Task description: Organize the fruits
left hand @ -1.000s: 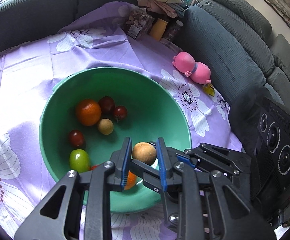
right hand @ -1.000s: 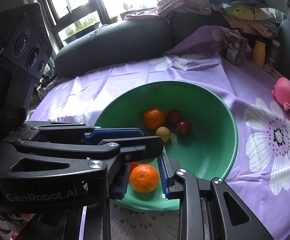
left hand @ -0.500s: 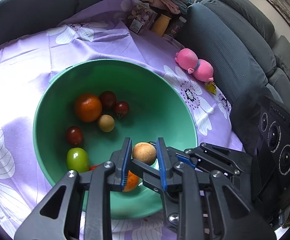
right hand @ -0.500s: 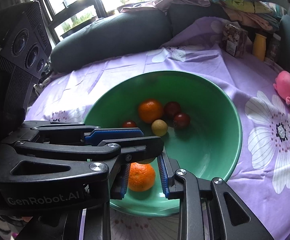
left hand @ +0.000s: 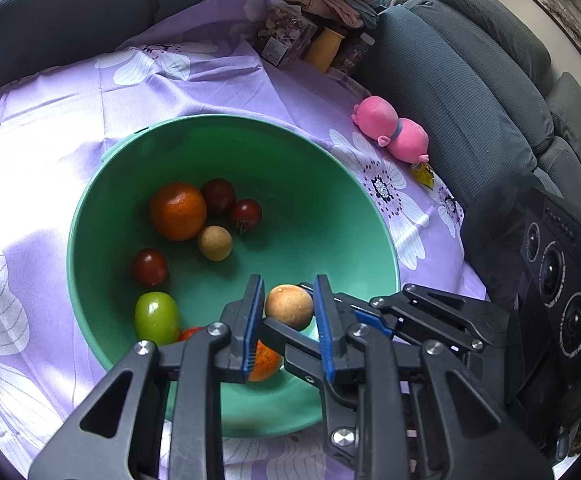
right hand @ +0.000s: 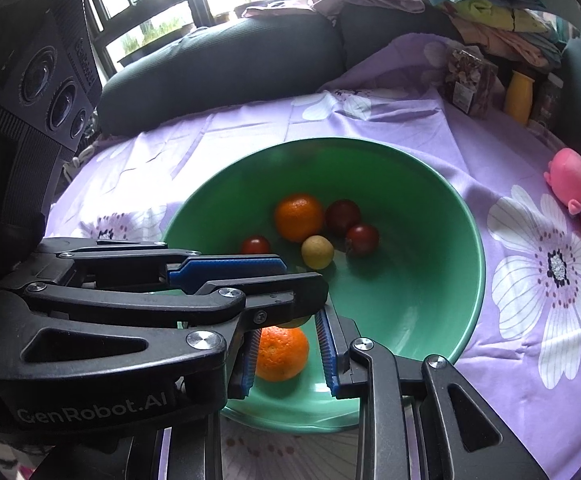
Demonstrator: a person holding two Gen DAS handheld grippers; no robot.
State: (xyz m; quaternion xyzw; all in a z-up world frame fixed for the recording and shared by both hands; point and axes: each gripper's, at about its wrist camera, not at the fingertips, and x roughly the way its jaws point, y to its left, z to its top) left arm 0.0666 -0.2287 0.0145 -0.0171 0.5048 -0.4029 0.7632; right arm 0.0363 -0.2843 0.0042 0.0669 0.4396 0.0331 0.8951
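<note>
My left gripper (left hand: 286,312) reaches in over the near rim of the green bowl (left hand: 90,208), fingers level and pointing forward, its blue pads clamped on a small tan round fruit (left hand: 289,306) held above the bowl floor. My right gripper (right hand: 288,350) comes in beneath it, crossing under the left gripper's linkage; its pads stand either side of an orange (right hand: 281,354) at the near side of the bowl, and I cannot tell whether they press on it or merely bracket it. In the far part of the bowl lie a second orange (left hand: 177,211), two dark red tomatoes (left hand: 218,196), and a pale round fruit (left hand: 215,243); a further red tomato (left hand: 149,267) and a green tomato (left hand: 157,318) sit at the left. The bowl stands on the surface under a purple flowered cloth (left hand: 50,120). A pink plush toy (left hand: 390,134) lies to the right, well apart from the bowl.
</note>
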